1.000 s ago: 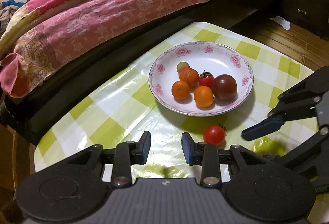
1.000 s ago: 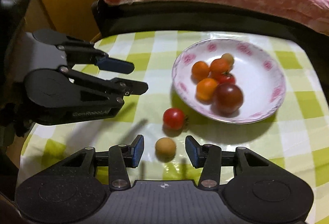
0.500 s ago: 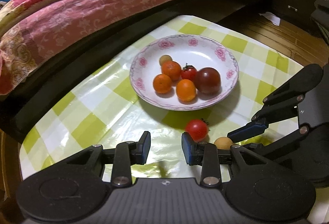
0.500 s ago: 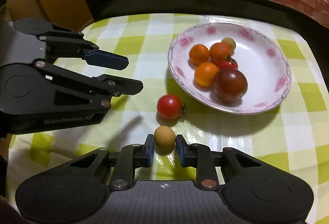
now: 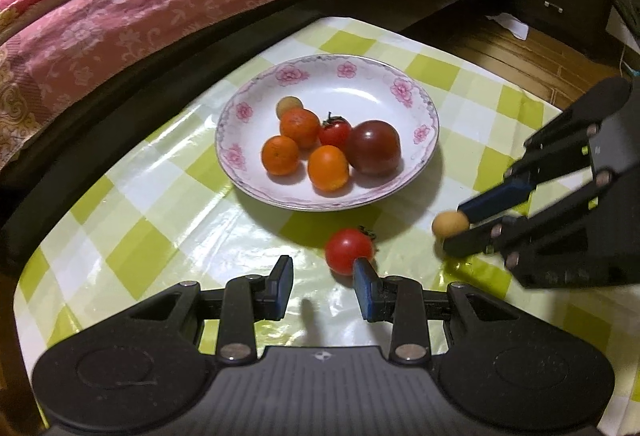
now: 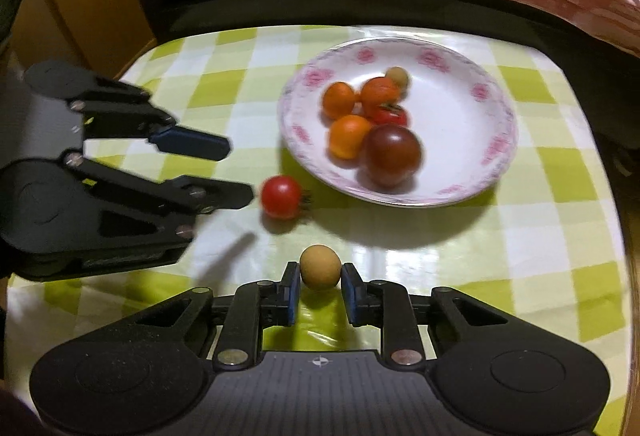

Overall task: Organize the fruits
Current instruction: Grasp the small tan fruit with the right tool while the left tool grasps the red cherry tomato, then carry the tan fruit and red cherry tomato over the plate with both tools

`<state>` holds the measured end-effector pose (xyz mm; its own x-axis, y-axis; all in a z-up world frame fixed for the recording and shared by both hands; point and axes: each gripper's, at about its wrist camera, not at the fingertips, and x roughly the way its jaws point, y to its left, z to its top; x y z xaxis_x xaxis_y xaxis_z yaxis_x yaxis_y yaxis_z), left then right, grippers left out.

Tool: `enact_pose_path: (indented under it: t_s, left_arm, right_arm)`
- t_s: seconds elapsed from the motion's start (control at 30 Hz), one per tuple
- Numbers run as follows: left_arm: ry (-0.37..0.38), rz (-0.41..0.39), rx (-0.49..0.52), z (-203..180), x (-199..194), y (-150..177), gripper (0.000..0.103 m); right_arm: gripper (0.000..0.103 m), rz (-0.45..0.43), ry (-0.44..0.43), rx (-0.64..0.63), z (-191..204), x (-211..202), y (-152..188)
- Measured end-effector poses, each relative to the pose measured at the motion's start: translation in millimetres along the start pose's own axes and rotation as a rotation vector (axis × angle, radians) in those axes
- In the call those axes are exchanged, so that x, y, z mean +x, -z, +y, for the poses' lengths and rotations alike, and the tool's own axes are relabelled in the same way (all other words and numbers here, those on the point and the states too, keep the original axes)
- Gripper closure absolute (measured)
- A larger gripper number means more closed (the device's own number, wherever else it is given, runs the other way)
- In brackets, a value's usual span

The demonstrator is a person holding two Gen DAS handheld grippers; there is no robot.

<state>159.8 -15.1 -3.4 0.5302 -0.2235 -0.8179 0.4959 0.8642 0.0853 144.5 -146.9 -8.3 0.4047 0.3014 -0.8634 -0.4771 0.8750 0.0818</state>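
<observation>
right gripper [image 6: 320, 286] carrying a small tan fruit [image 6: 320, 267] toward the plate [image 6: 486, 172]; left gripper [image 5: 322, 286] lined up on the red tomato [image 5: 349, 250].

right jaws are pinched narrow on the tan fruit, held at its sides near the tips, seemingly just off the checked cloth [image 6: 520, 236]. left jaws stand wide and empty; the tomato lies on the cloth just before its right finger [image 5: 362, 276], off-centre. judgement: shift left gripper rightward to centre the tomato before closing, squeeze gently, and release the tan fruit low over the bare side of the plate so nothing rolls.
</observation>
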Motion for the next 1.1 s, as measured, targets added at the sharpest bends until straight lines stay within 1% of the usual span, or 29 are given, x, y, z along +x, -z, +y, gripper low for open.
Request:
enact_pose_path:
  t_s: [0.17, 0.37, 0.5, 0.63, 0.77, 1.1]
  left_arm:
    - [0.008, 0.006, 0.0, -4, 8, -3, 0.061]
    - [0.046, 0.007, 0.001, -13, 15, -8, 0.061]
    - [0.04, 0.021, 0.003, -16, 23, -10, 0.061]
    - [0.053, 0.031, -0.021, -16, 28, -10, 0.062]
    - [0.048, 0.032, -0.033, -15, 30, -9, 0.064]
    - [0.034, 0.05, -0.004, -19, 21, -1, 0.065]
  right_arm:
    - [0.083, 0.0, 0.028, 0.039, -15, -3, 0]
    - [0.083, 0.001, 0.023, 0.043, -17, -4, 0]
    - [0.083, 0.005, 0.028, 0.053, -21, -4, 0]
    - [0.083, 0.005, 0.03, 0.059, -25, -5, -1]
    - [0.083, 0.003, 0.035, 0.065, -30, -6, -1]
    - [0.083, 0.022, 0.056, 0.047, -32, 0, 1]
